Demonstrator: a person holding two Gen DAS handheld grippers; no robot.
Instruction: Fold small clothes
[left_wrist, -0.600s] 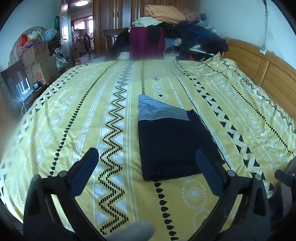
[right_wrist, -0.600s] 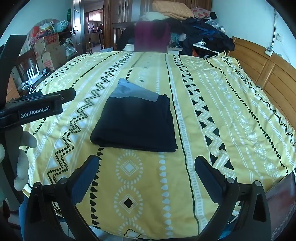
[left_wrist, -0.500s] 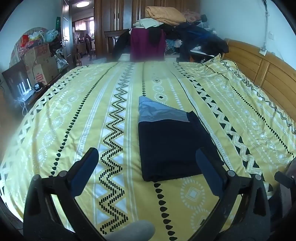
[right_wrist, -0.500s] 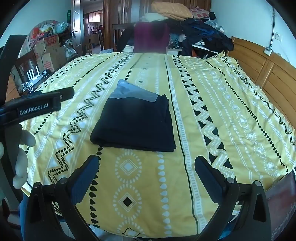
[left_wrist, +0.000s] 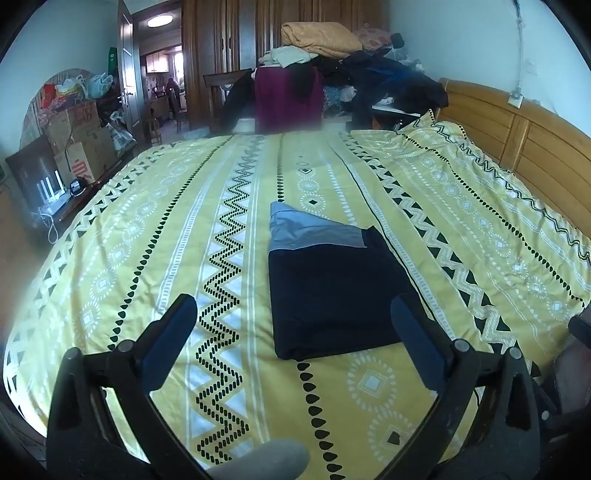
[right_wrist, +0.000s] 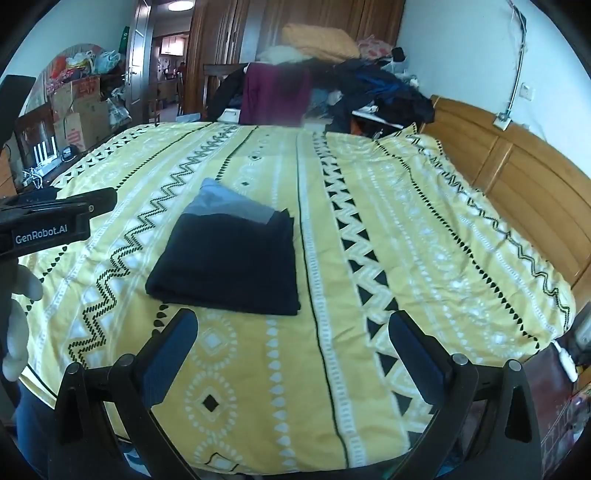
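Folded dark clothing (left_wrist: 332, 295) (right_wrist: 229, 258) is lying flat near the middle of the yellow patterned bedspread (left_wrist: 147, 240) (right_wrist: 406, 258), a grey-blue band (left_wrist: 314, 232) showing along its far edge and its near edge sitting just beyond both pairs of fingertips. On the left, cardboard boxes (left_wrist: 77, 147) are crowding the floor past the bed's edge, beside an open doorway (left_wrist: 162, 85). Wide bare bedspread is stretching on that side of the garment. The left gripper (left_wrist: 295, 343) is hovering with its jaws spread wide, gripping nothing. The right gripper (right_wrist: 291, 347) is likewise gaping apart over the near edge of the bed. Behind, a pile of clothes (left_wrist: 332, 66) is heaping past the far edge. On the right, more open bedspread is running up to the wooden headboard (left_wrist: 517, 140) (right_wrist: 517, 177).
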